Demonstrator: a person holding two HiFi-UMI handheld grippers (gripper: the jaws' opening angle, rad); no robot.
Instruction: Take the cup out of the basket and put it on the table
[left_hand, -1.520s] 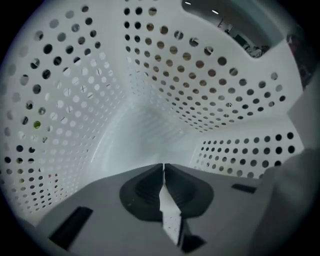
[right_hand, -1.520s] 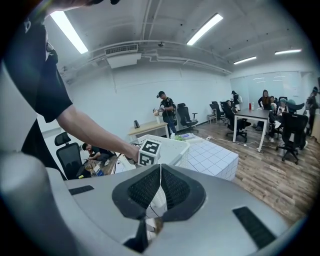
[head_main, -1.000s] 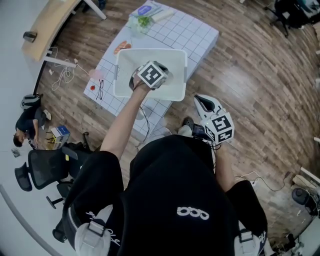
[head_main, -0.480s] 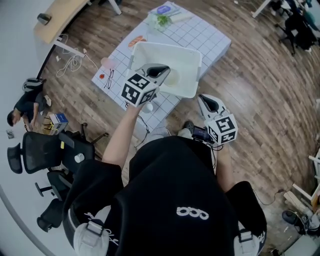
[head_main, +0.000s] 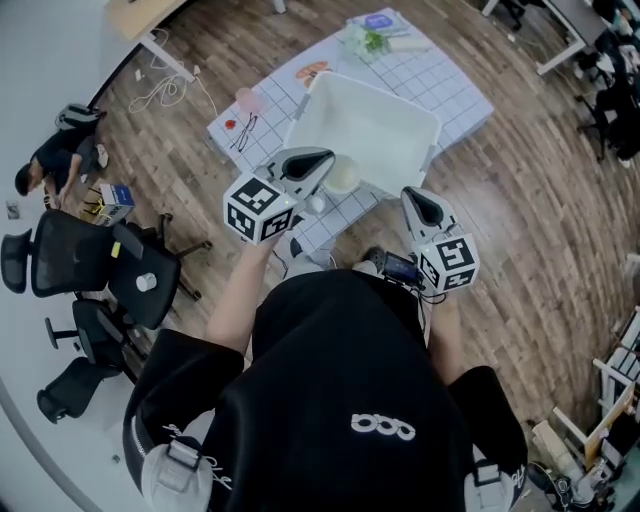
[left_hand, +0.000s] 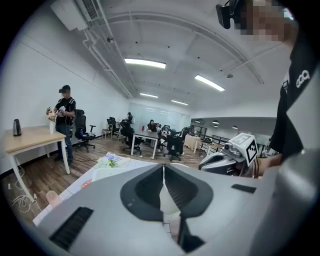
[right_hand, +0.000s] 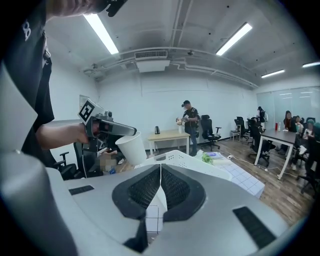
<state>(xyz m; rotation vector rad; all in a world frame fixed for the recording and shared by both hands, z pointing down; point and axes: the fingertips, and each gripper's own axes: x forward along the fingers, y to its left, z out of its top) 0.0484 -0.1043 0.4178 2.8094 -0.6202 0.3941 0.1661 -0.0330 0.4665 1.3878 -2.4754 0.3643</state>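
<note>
Two grippers are up, but only one is working. The left gripper (head_main: 326, 163) has its jaws pinched on the rim of the white paper cup (head_main: 343, 178). The cup hangs tilted in the air above the near rim of the white plastic basket (head_main: 385, 135), clear of it. The right gripper (head_main: 411, 194) is closed on nothing, near the person's body. I'd say the lift-out is done and the carry is in hand. Next the cup wants swinging over bare cloth by the near edge of the grid-patterned table (head_main: 448, 78), then righting, lowering and releasing.
</note>
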